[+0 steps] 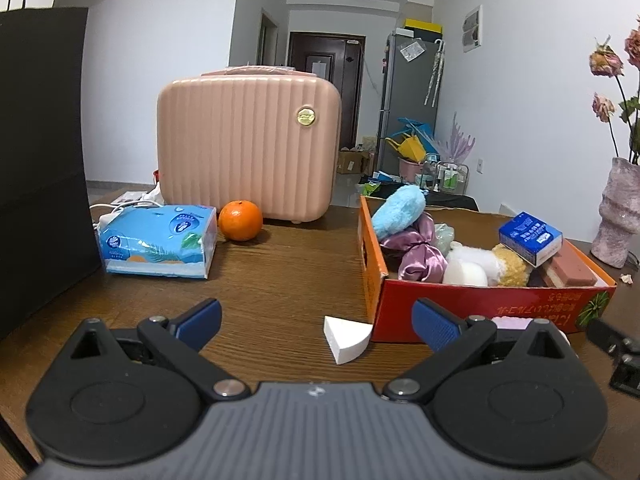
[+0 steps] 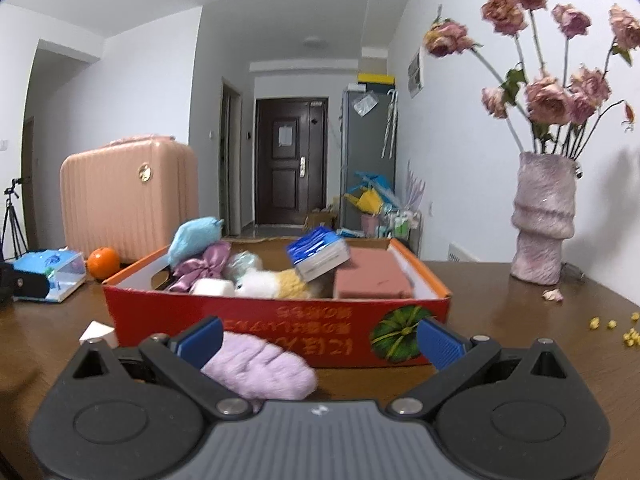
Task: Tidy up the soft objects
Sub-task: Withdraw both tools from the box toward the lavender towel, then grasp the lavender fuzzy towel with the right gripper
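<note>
Gathering leftovers, judging by the nearly full box [image 2: 276,312]. Right gripper [image 2: 320,342] gaping wide around purple plush [image 2: 260,368] on table; left gripper [image 1: 316,326] spread near white wedge [image 1: 346,338]. Probably needing closing, lifting.

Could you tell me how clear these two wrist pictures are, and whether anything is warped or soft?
Left wrist view: fisheye bends the walls, corners vignette dark, the pink case sharp. Right wrist view: same bowing, the vase leans, the lilac plush near the lens slightly soft.
</note>
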Demonstrator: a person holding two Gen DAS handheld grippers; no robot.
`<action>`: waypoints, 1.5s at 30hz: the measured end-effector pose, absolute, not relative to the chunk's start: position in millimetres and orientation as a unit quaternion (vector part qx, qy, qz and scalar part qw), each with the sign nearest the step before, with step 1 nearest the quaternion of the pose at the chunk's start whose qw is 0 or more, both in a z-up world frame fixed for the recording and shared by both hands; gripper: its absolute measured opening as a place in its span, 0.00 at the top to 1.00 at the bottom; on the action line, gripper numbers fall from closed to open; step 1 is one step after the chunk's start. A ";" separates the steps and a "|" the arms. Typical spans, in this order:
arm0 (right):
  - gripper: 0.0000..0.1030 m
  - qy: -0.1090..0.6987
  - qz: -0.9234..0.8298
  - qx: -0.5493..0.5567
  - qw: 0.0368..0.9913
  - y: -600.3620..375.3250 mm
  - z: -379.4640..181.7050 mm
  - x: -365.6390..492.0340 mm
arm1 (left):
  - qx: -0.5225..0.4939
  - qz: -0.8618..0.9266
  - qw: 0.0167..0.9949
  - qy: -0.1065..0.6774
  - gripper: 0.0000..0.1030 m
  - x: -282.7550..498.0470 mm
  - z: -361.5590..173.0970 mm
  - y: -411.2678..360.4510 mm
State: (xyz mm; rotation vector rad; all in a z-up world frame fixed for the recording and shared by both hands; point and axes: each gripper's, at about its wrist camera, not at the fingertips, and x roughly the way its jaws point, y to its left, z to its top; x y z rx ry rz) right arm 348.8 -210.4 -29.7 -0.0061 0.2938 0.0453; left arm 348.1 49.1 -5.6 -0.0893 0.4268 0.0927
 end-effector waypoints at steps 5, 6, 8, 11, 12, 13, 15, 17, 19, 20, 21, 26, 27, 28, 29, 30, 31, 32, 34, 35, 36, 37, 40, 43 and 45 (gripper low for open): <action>0.00 0.174 0.035 -0.002 0.984 -191.3 -33.5 363.1 | -0.054 0.049 0.973 0.217 0.00 350.9 -5.9 55.2; 0.00 0.182 0.038 -0.001 0.983 -187.5 -34.6 366.9 | -0.054 0.049 0.973 0.218 0.00 351.0 -6.1 55.7; 0.00 0.199 0.042 0.001 0.979 -180.2 -36.8 374.5 | -0.054 0.047 0.973 0.219 0.00 351.1 -6.0 55.7; 0.00 0.213 0.044 0.003 0.976 -169.4 -39.1 382.8 | -0.054 0.046 0.973 0.219 0.00 350.9 -5.9 55.5; 0.00 0.217 0.042 0.001 0.975 -165.9 -40.1 385.9 | -0.055 0.046 0.973 0.219 0.00 351.0 -5.9 55.6; 0.00 0.223 0.038 0.000 0.974 -162.4 -41.3 389.3 | -0.055 0.047 0.973 0.220 0.00 351.0 -6.0 55.5; 0.00 0.234 0.032 -0.001 0.972 -157.4 -42.2 395.7 | -0.057 0.047 0.972 0.221 0.00 351.4 -6.2 55.9; 0.00 0.248 0.027 0.000 0.968 -153.3 -44.3 403.6 | -0.057 0.046 0.972 0.223 0.00 352.0 -6.7 56.1; 0.00 0.264 0.022 0.002 0.964 -151.1 -46.9 411.2 | -0.058 0.046 0.972 0.224 0.00 352.5 -7.3 56.3; 0.00 0.273 0.020 0.006 0.962 -150.8 -48.8 415.7 | -0.058 0.046 0.972 0.225 0.00 352.6 -7.3 56.3; 0.00 0.283 0.020 0.011 0.959 -151.2 -50.5 419.8 | -0.058 0.047 0.972 0.225 0.00 352.8 -7.4 56.5; 0.00 0.306 0.019 0.041 0.951 -158.8 -55.6 432.2 | -0.060 0.045 0.971 0.227 0.00 353.3 -7.9 57.0; 0.00 0.310 0.018 0.042 0.950 -159.2 -56.8 433.9 | -0.060 0.045 0.971 0.227 0.00 353.3 -7.8 56.7; 0.00 0.315 0.017 0.041 0.948 -158.9 -58.4 436.1 | -0.060 0.044 0.971 0.228 0.00 353.2 -7.8 56.5; 0.00 0.319 0.017 0.040 0.947 -158.8 -59.7 438.1 | -0.060 0.044 0.971 0.228 0.00 353.2 -8.0 56.4; 0.00 0.322 0.018 0.039 0.946 -158.7 -60.7 439.5 | -0.059 0.043 0.971 0.228 0.00 353.2 -8.2 56.2; 0.00 0.322 0.018 0.041 0.946 -159.2 -61.1 440.5 | -0.059 0.043 0.971 0.228 0.00 353.4 -8.4 56.0; 0.00 0.323 0.020 0.043 0.945 -159.4 -61.1 441.1 | -0.059 0.042 0.971 0.229 0.00 353.5 -8.6 55.9; 0.03 0.325 0.022 0.045 0.944 -160.2 -61.7 442.1 | -0.059 0.041 0.971 0.230 0.00 353.8 -9.3 55.3; 0.05 0.325 0.023 0.044 0.944 -160.1 -61.8 442.0 | -0.059 0.041 0.970 0.230 0.00 354.0 -9.6 55.2; 0.06 0.323 0.024 0.042 0.945 -159.7 -61.7 441.1 | -0.058 0.041 0.970 0.231 0.00 354.0 -9.9 54.6; 0.09 0.321 0.026 0.041 0.946 -159.4 -61.2 439.9 | -0.058 0.041 0.970 0.231 0.00 354.1 -9.9 54.9; 0.15 0.316 0.032 0.034 0.948 -157.9 -60.1 437.6 | -0.059 0.039 0.970 0.232 0.00 354.1 -10.0 54.9; 0.24 0.309 0.039 0.028 0.950 -156.3 -58.7 435.0 | -0.058 0.037 0.970 0.233 0.00 354.4 -10.6 53.7; 0.29 0.304 0.044 0.027 0.951 -156.0 -57.2 432.5 | -0.058 0.036 0.970 0.234 0.00 354.6 -11.2 53.1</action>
